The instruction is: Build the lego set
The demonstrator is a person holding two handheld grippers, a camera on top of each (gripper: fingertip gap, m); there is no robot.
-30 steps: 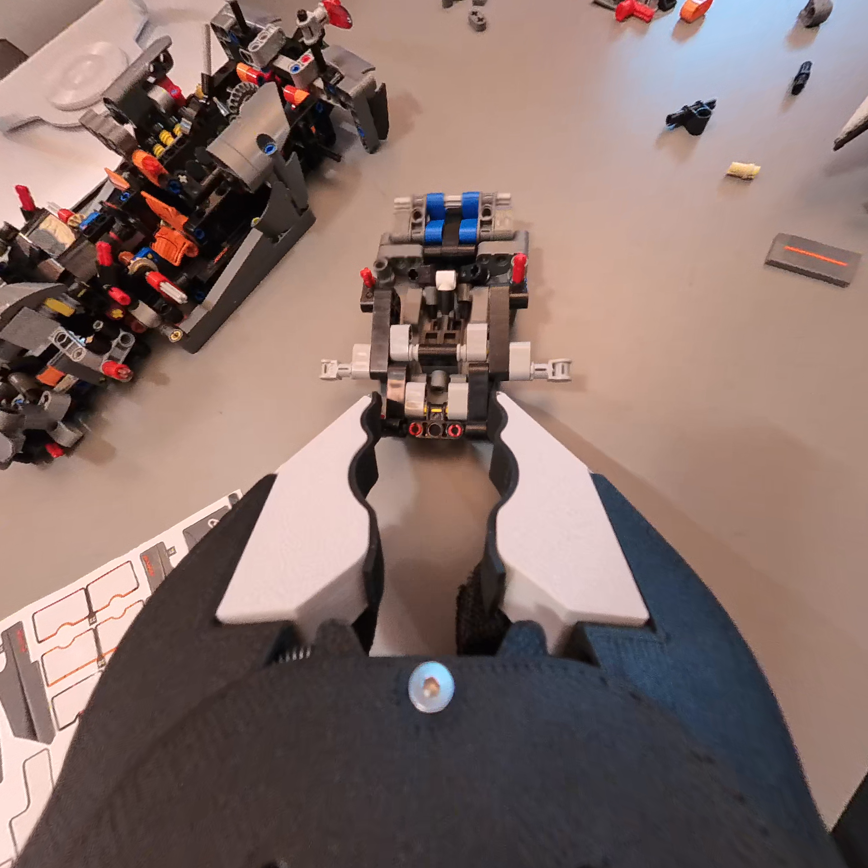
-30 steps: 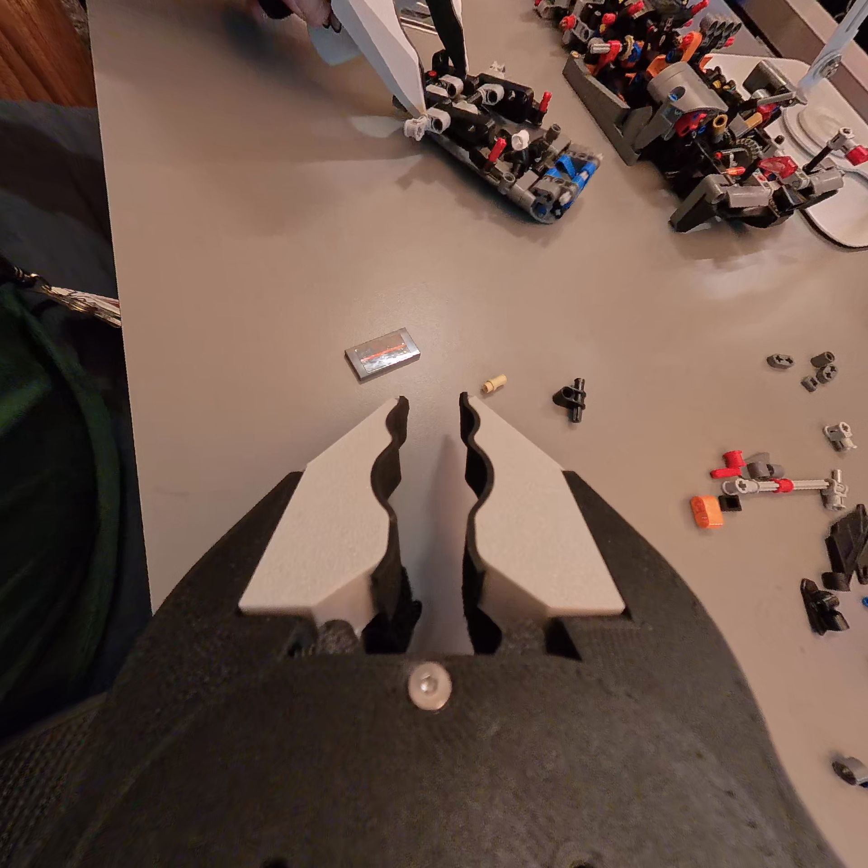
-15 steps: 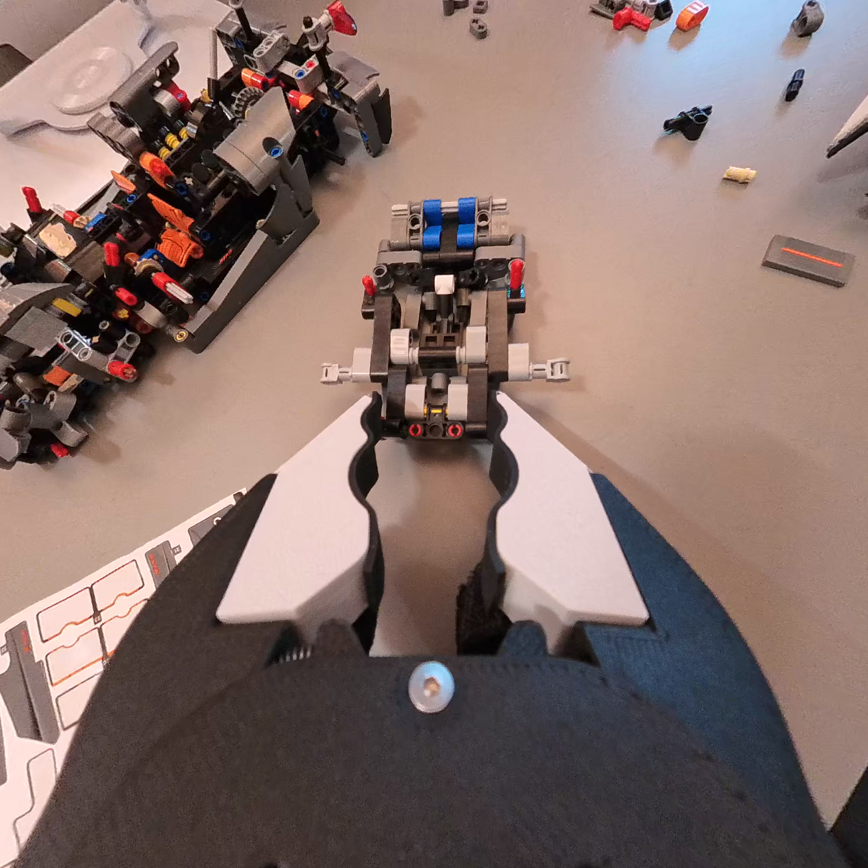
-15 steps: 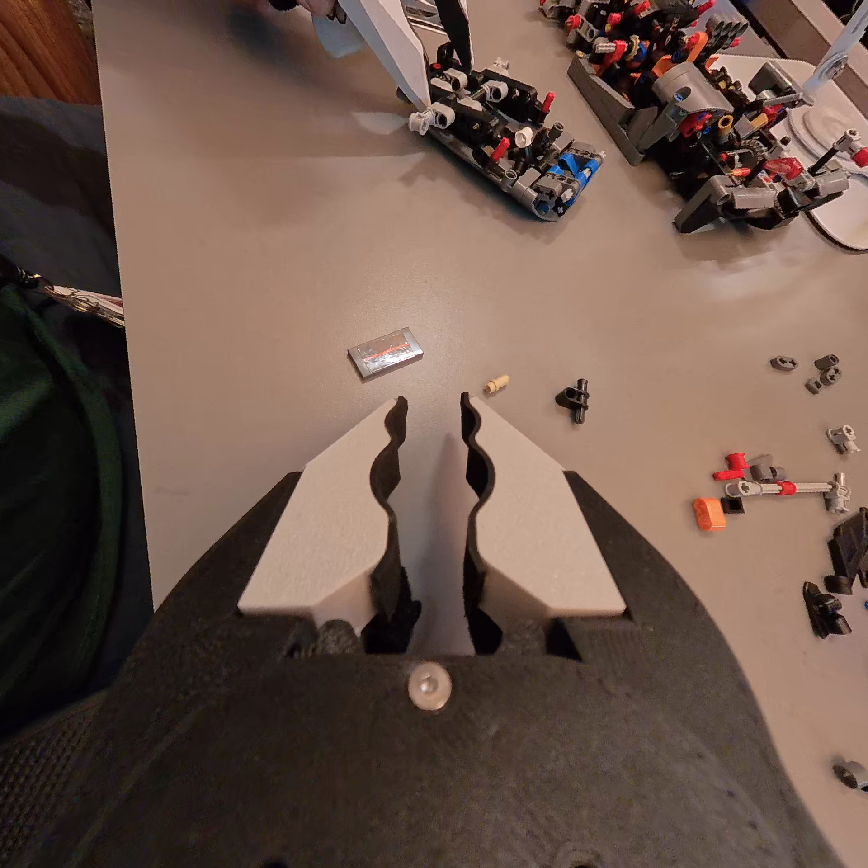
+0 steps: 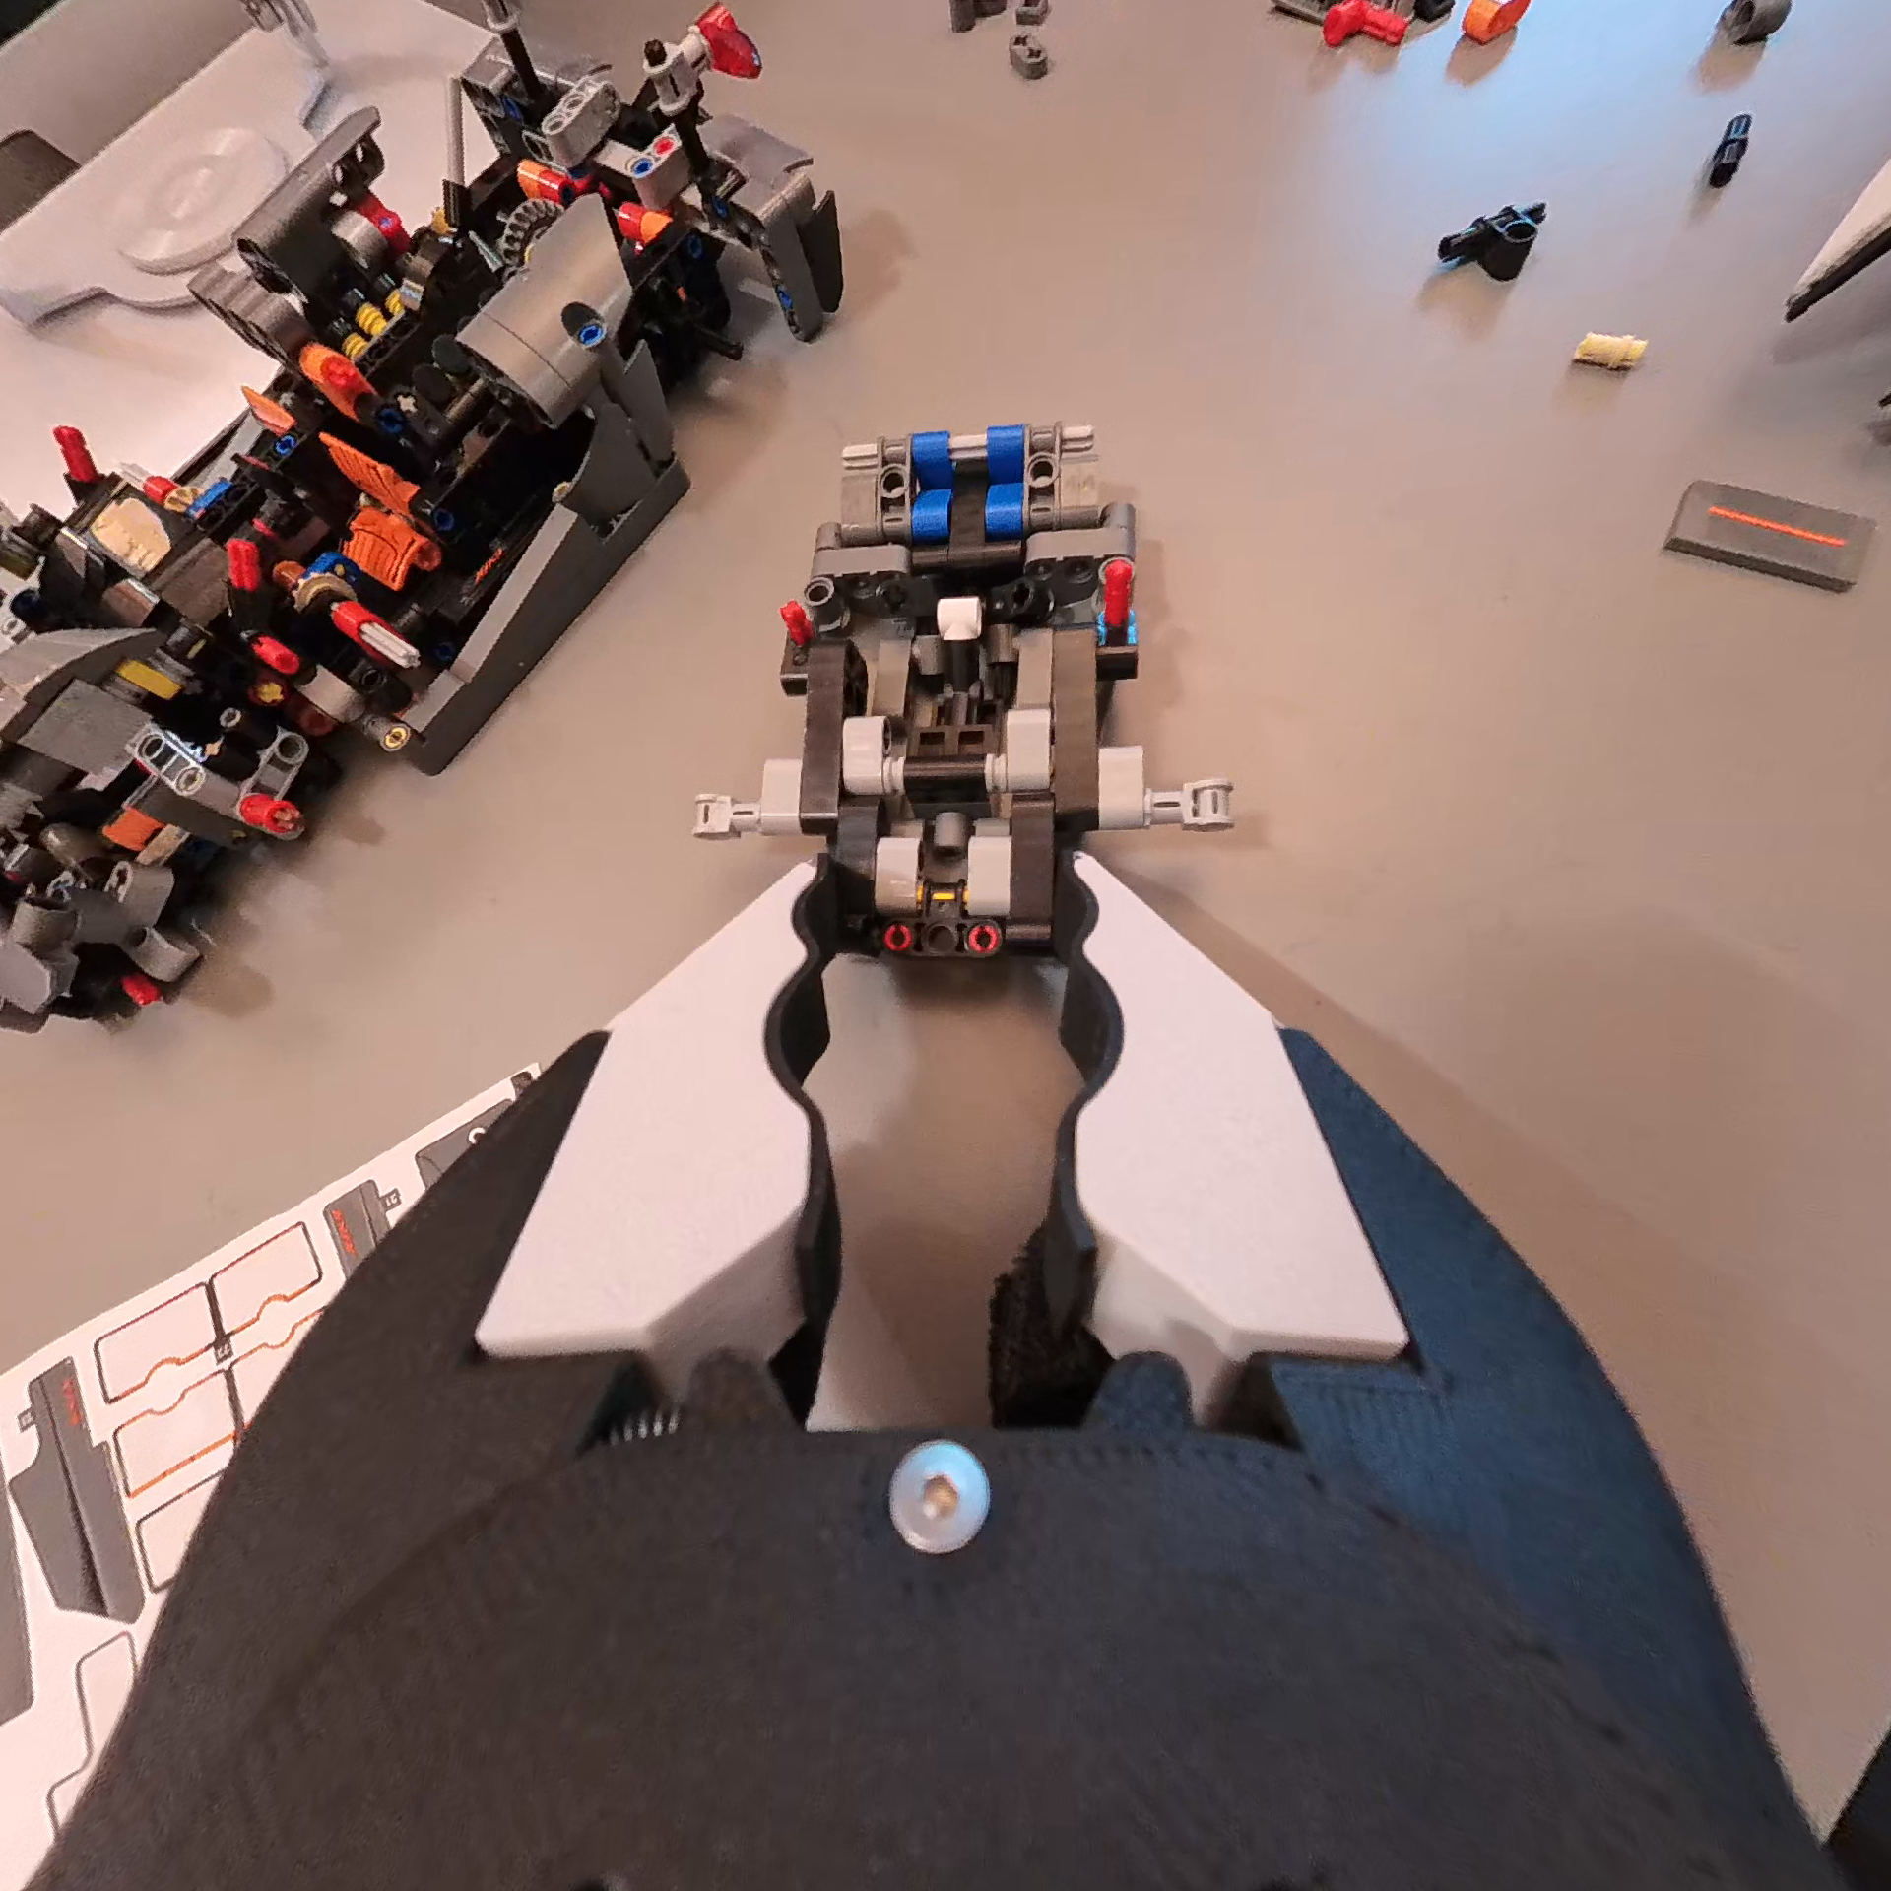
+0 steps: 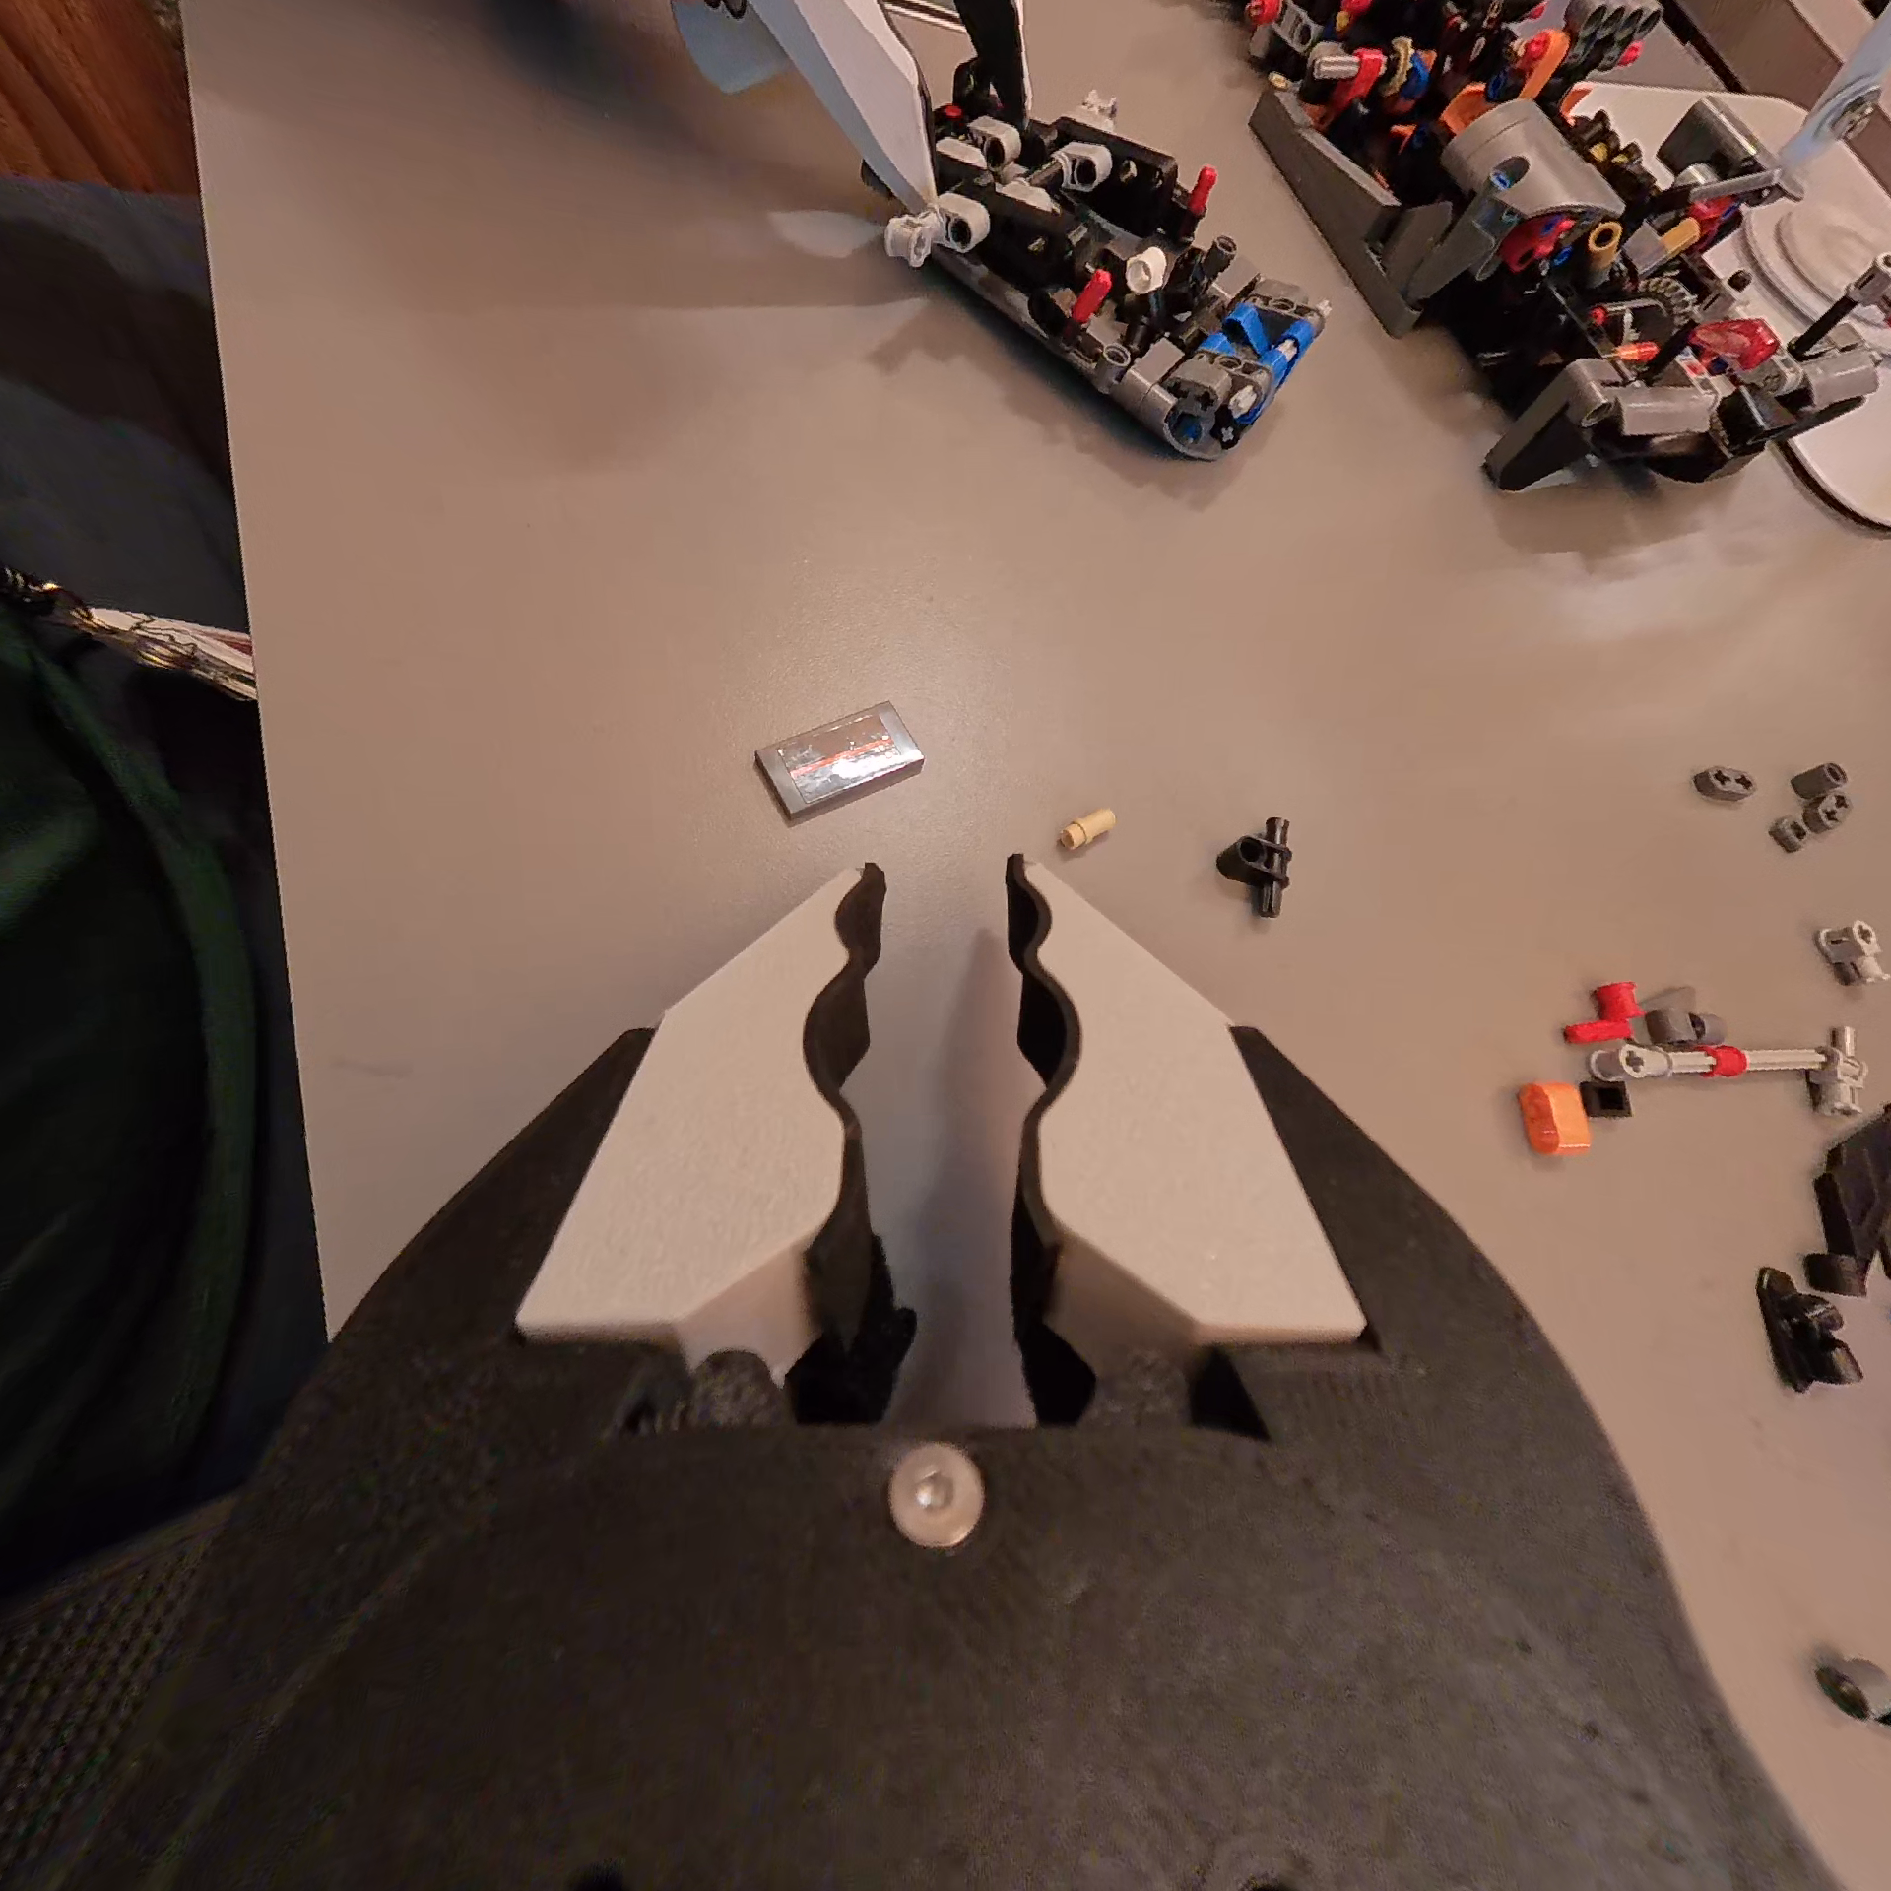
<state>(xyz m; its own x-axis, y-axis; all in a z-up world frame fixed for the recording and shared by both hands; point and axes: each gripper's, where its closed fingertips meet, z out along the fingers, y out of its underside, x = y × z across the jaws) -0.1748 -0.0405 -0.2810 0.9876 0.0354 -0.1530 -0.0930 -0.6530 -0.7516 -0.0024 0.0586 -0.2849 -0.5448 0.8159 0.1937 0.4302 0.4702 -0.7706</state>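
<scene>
My left gripper [image 5: 947, 900] is shut on the near end of a small black and grey lego assembly [image 5: 962, 655] with blue parts at its far end. The assembly lies low over the grey table [image 5: 1433, 921]. In the right wrist view the same assembly [image 6: 1105, 266] shows at the far top, held by the left gripper's white fingers [image 6: 849, 102]. My right gripper [image 6: 943, 875] is open with a narrow gap and empty, just above the table. A grey tile with an orange line [image 6: 841, 759] lies just ahead of it to the left.
A large lego model [image 5: 409, 460] stands left of the assembly, also in the right wrist view [image 6: 1586, 235]. A tan pin [image 6: 1087, 827] and a black connector [image 6: 1261, 860] lie near the right gripper. Loose parts [image 6: 1719, 1064] lie to its right. A sticker sheet [image 5: 184, 1361] lies near left. Some 20 centimeters of space lies between my two pairs of fingers.
The left gripper keeps its hold on the assembly and has shifted only slightly. The right gripper has barely moved and stays open.
</scene>
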